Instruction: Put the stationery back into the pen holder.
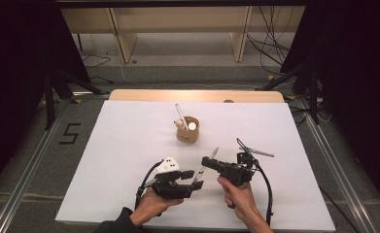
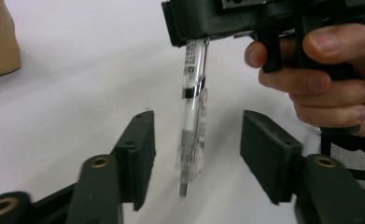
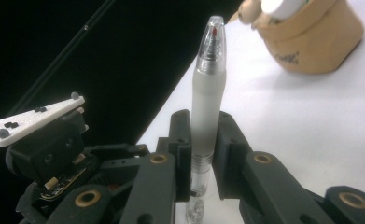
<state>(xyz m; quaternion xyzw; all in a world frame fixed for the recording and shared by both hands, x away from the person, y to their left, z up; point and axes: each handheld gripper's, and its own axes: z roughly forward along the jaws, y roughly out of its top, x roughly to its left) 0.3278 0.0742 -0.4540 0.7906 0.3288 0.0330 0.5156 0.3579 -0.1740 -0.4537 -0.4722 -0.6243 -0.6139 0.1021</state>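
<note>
Pen [image 3: 207, 98] sits clamped in the right tool [image 1: 211, 161] at lower centre of the high view, its cap end hanging between the wide-open jaws of the left tool [image 1: 193, 178], probably so the cap can be pulled off. Brown cup [image 1: 188, 129] waits above on the desk [image 1: 129, 141].

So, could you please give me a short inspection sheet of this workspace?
Surface: white board on a wooden table.
Job's things: clear pen; tan cup holding a white pen.
Clutter: nothing seen.
Grippers: right gripper shut on the clear pen; left gripper open, jaws either side of its lower end.
Cables: one trailing from the right gripper; more on the floor.
Surroundings: wooden shelving, dark stands.
</note>
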